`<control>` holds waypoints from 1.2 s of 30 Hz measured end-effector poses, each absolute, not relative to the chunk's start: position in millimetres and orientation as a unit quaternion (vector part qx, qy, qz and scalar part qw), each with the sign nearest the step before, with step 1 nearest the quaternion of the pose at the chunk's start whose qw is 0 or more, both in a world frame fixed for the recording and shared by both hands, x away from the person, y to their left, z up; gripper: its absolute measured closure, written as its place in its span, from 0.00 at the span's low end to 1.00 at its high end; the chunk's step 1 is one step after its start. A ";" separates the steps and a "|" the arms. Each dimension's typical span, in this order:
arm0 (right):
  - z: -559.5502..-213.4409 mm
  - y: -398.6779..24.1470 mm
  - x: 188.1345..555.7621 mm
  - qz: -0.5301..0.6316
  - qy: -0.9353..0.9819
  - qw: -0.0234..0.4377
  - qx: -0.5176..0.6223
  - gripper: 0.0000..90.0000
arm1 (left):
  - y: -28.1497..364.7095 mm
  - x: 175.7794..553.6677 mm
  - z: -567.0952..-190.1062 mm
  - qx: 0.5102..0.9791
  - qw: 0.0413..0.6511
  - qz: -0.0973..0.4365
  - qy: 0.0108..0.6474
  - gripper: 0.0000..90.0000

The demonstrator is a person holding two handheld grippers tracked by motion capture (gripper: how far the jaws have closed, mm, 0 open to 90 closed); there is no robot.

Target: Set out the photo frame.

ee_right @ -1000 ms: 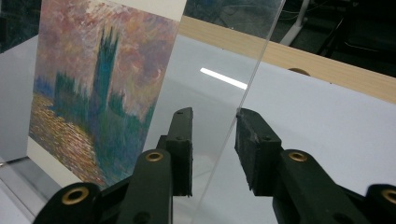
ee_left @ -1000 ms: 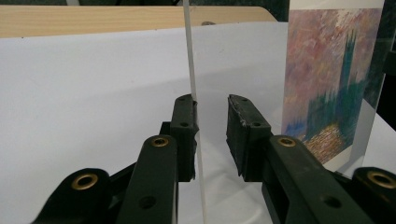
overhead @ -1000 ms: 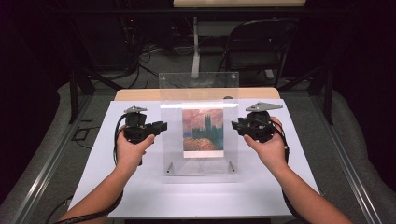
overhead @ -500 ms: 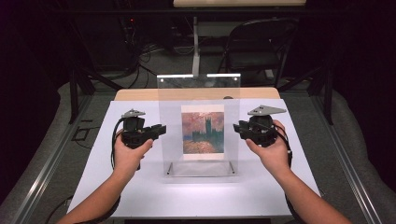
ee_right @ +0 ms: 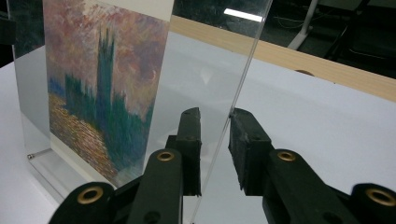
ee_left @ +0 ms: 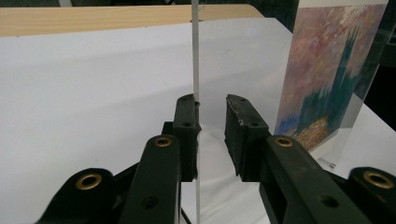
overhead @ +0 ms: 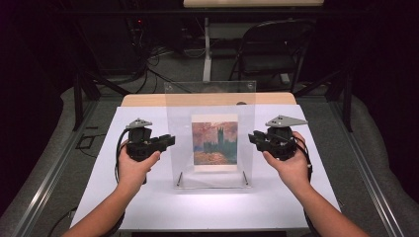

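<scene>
You're holding clear acrylic sheet [overhead: 210, 123] upright over bench [overhead: 148, 207], just in front of frame w/ painting print [overhead: 214, 143]. L gripper [overhead: 168, 141] & R gripper [overhead: 253, 138]: jaws straddling sheet edges, gaps showing, not clamping.

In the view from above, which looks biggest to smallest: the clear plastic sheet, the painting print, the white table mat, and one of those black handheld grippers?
1. White table mat
2. Clear plastic sheet
3. Painting print
4. Left gripper and right gripper: the two look alike in size, so I would not rank them apart.
</scene>
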State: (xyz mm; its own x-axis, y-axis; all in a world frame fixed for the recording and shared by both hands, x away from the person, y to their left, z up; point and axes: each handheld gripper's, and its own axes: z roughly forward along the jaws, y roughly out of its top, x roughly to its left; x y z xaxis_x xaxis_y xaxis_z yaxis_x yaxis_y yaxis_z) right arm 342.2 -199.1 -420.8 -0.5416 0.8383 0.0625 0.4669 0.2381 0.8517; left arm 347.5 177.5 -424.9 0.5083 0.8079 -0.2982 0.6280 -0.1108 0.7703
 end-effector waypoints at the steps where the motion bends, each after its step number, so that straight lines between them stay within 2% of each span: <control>1: -420.8 -199.4 341.7 0.443 0.759 0.207 0.430 0.83 | 177.6 346.6 -424.8 0.739 0.458 0.098 0.485 0.82; 25: -419.8 -203.2 325.6 0.451 0.762 0.200 0.419 0.85 | 179.7 329.6 -425.3 0.745 0.464 0.099 0.469 0.81; 36: -422.3 -207.4 304.1 0.466 0.762 0.195 0.405 0.85 | 182.6 309.7 -428.1 0.756 0.471 0.099 0.443 0.78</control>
